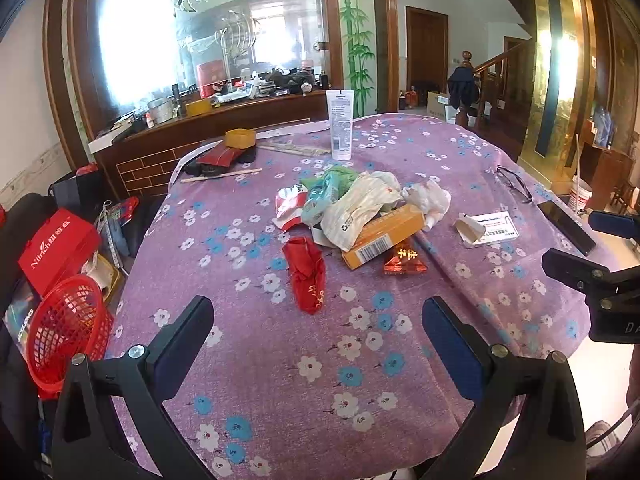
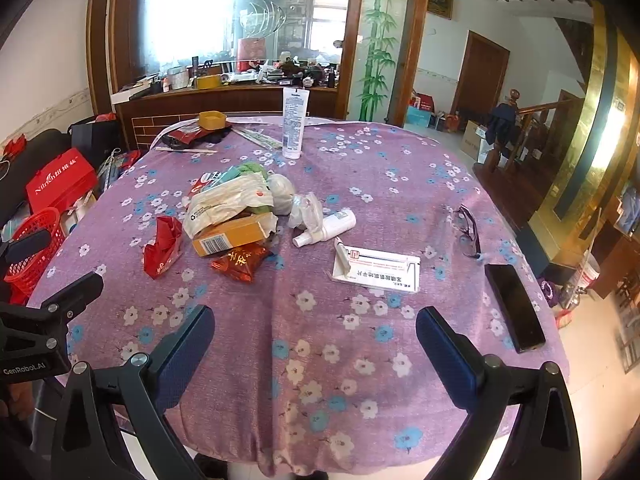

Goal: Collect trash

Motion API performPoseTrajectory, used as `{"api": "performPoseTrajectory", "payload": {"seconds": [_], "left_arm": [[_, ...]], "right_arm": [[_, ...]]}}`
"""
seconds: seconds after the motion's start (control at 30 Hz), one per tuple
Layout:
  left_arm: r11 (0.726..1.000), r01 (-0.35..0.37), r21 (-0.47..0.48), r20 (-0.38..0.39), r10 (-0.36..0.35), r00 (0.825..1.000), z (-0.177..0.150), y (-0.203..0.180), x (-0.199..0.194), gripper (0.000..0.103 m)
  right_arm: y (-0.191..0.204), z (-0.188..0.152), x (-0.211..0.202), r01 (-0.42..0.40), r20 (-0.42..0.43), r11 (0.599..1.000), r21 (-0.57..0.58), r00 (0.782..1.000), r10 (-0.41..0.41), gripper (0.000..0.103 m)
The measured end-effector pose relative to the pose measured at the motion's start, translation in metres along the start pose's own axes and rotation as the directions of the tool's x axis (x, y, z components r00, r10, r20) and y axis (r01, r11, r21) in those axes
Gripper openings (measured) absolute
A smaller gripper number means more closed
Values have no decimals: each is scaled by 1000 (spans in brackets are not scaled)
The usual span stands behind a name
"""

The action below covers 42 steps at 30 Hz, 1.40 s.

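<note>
A heap of trash lies mid-table: a crumpled red wrapper (image 1: 306,276) (image 2: 163,245), an orange carton (image 1: 382,237) (image 2: 232,235), a white plastic bag (image 1: 352,208) (image 2: 224,204), a red-gold foil packet (image 1: 404,261) (image 2: 239,261), crumpled tissue (image 1: 430,196) and a small white spray bottle (image 2: 326,229). An open white box (image 1: 486,229) (image 2: 378,269) lies to the right of the heap. My left gripper (image 1: 318,326) and right gripper (image 2: 315,330) both hover open over the table's near edge, nothing between their fingers. A red mesh basket (image 1: 66,338) (image 2: 34,254) stands left of the table.
The table wears a purple flowered cloth (image 1: 280,380). A white tube (image 1: 341,124) stands upright at the far side, near a yellow tin (image 1: 240,139) and chopsticks. Glasses (image 2: 468,231) and a black phone (image 2: 514,306) lie at the right. A red gift box (image 1: 56,250) sits left.
</note>
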<state>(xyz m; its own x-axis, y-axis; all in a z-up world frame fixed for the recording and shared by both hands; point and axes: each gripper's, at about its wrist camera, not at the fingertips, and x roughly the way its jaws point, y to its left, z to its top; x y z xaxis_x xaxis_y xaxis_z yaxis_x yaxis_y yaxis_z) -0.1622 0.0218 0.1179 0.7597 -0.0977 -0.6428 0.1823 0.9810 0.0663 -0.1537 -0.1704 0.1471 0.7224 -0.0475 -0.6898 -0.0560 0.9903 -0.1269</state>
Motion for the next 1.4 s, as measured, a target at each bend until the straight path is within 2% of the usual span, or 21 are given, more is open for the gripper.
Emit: {"api": "performPoseTrajectory", "payload": {"seconds": [0.77,0.93,1.03,1.1,1.23,1.3,1.33,1.4], "left_arm": [[1000,-18,-26,-36,17,999,1,11,11,103],[996,17,-88,-125,-28,992,12,24,37,103],[991,27,-130,-190,-51,980,23,32,66,102],[987,32,-157,-235,-69,970,32,36,91,97],[984,37,-173,-298,-88,950,38,38,133,93],[989,12,-150,-334,-62,940,39,36,154,79],[989,17,-146,-352,-68,934,39,35,162,78],[990,1,-138,-362,-51,931,39,34,175,70]], "right_arm": [[5,7,17,-48,-33,999,7,998,49,102],[-8,7,29,-107,-74,991,81,991,113,92],[-18,7,39,-158,-101,976,147,980,173,78],[-26,7,46,-184,-115,964,194,971,209,68],[-34,9,48,-203,-112,954,220,966,232,66],[-44,10,51,-202,-109,948,246,966,235,66],[-53,11,54,-198,-110,943,268,966,235,66],[-69,11,61,-183,-129,937,299,965,229,66]]}}
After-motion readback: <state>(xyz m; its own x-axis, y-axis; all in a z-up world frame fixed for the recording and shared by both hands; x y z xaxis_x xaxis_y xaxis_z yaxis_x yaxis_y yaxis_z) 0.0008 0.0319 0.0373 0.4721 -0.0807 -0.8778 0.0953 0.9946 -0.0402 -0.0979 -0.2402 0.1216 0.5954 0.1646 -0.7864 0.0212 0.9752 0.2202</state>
